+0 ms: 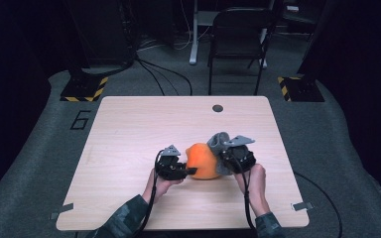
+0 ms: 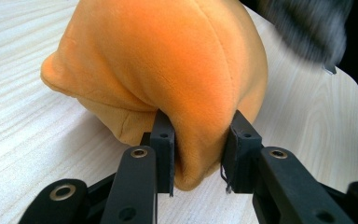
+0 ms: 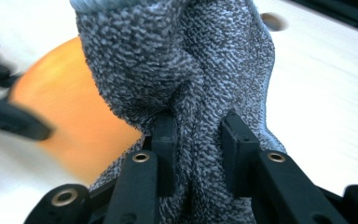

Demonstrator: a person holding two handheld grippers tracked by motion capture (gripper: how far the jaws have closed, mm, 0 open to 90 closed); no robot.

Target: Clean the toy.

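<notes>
My left gripper clenched on orange plush pouch, anchoring it; right gripper grasping grey knitted cloth, probably pulling it free.

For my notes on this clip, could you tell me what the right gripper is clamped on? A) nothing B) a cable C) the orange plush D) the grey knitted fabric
D: in the right gripper view, the right gripper pinches a fold of the grey knitted fabric.

You have a pale wooden table with a round cable hole near its far edge. Beyond it a black folding chair stands on grey carpet, cables trailing beside yellow-and-black striped stand bases.
</notes>
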